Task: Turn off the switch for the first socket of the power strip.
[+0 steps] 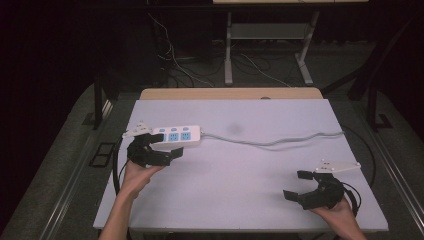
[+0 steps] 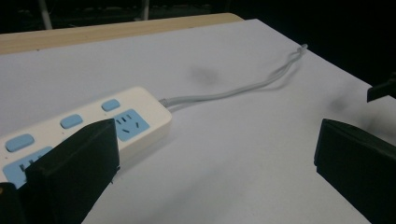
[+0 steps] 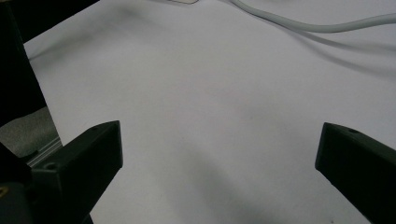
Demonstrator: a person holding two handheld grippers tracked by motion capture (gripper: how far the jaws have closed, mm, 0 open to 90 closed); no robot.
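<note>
Nothing is gripped yet: the left gripper (image 1: 159, 145) hovers wide-fingered beside the white plastic blue-socketed power strip (image 1: 176, 136) (cord trailing), the right gripper (image 1: 301, 186) equally wide, well apart on the pale worktop (image 1: 240, 170).

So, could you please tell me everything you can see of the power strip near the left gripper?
The power strip is a cream-white, plastic-looking bar with rounded corners, lying flat at the table's left rear. It carries three light-blue sockets, each with a blue switch button. A grey cable leaves its right end and snakes to the table's right edge. The left gripper stands open beside its near side; whether a jaw touches it is unclear.
</note>
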